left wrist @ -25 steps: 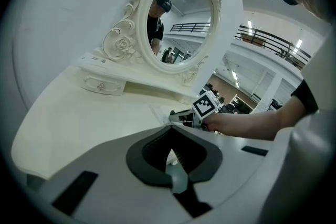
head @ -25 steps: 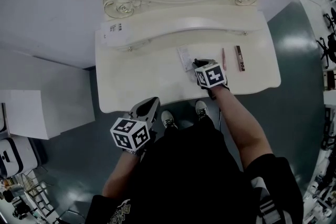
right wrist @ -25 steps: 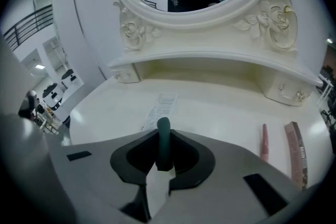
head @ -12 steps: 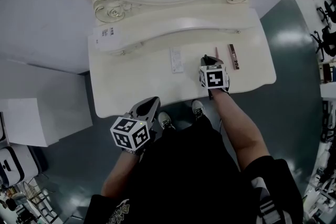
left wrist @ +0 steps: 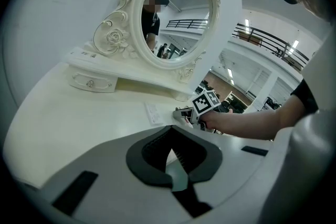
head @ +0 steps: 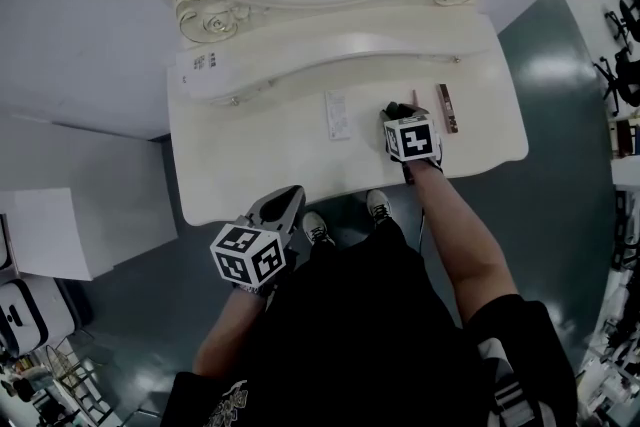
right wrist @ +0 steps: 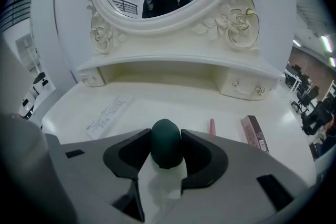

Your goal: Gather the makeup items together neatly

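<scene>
Closest to me, my left gripper hangs off the front edge of the white counter, its jaws clenched on nothing. Only the head view shows this. My right gripper is out over the counter, pointing down. Its jaws have just been opening, and a dark green egg-shaped sponge stands between them on the counter, let go, I think. Only the right gripper view shows the sponge. In the head view the marker cube hides it. Just past the sponge lies a thin pink stick, and near it on the right a slim brown box. A long white printed card lies apart on the left. So I think I am putting the sponge down next to the stick and the box. Next I should pull my right jaws back gently so the sponge does not tip or roll. Then the card could come over too. Farthest off stands the cream carved mirror frame on its shelf.
</scene>
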`<state>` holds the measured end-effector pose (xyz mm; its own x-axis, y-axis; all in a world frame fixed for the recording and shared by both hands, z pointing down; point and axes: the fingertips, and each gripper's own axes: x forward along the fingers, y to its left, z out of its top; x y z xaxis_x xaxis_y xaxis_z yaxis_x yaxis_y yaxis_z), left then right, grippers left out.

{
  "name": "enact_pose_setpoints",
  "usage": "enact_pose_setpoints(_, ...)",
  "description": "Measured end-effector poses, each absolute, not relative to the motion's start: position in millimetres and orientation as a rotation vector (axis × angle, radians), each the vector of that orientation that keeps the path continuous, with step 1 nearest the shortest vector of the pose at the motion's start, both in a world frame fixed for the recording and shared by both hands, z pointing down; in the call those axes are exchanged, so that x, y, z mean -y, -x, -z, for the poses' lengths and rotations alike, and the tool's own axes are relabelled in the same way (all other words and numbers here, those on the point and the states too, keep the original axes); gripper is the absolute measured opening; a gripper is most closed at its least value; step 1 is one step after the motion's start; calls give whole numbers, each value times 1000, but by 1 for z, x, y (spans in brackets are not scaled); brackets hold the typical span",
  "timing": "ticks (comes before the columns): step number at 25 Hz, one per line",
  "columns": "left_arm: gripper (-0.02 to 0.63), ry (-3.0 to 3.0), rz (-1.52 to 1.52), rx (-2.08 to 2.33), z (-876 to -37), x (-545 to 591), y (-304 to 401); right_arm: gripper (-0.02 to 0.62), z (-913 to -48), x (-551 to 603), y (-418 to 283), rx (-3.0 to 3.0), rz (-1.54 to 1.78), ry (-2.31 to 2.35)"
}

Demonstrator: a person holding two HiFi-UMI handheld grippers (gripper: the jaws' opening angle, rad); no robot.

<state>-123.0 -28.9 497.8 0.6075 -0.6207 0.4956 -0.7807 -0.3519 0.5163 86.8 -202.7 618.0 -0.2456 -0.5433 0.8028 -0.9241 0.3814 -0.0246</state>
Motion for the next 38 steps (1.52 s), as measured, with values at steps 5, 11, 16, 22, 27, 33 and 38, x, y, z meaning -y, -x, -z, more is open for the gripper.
enact_pose_setpoints(5, 8, -2092, -276, 1091, -497, 29, 121, 233, -611, 202, -77, 2006, -681, -1242)
enact_pose_setpoints(11, 8, -2103, -274, 1079, -496, 29, 115, 234, -567, 188, -98, 2081, -572, -1408)
enact_pose_setpoints(16, 8, -2112, -269, 1066, -496, 29, 112, 218, -586, 140, -112, 2060, -694, -1436)
enact_pose_setpoints(22, 8, -2119, -279, 1057, -495, 26, 107, 152, -603, 161, -84, 2075, -737, -1286)
enact_pose_setpoints(27, 8, -2103, -289, 1072, -497, 21, 109, 152, -617, 179, -78, 2061, -772, -1216)
enact_pose_setpoints(33, 8, -2085, -282, 1095, -499, 19, 117, 150, -595, 181, -84, 2144, -651, -1266)
enact_pose_setpoints(38, 8, -2094, -278, 1090, -496, 20, 116, 150, -600, 169, -150, 1891, -592, -1510)
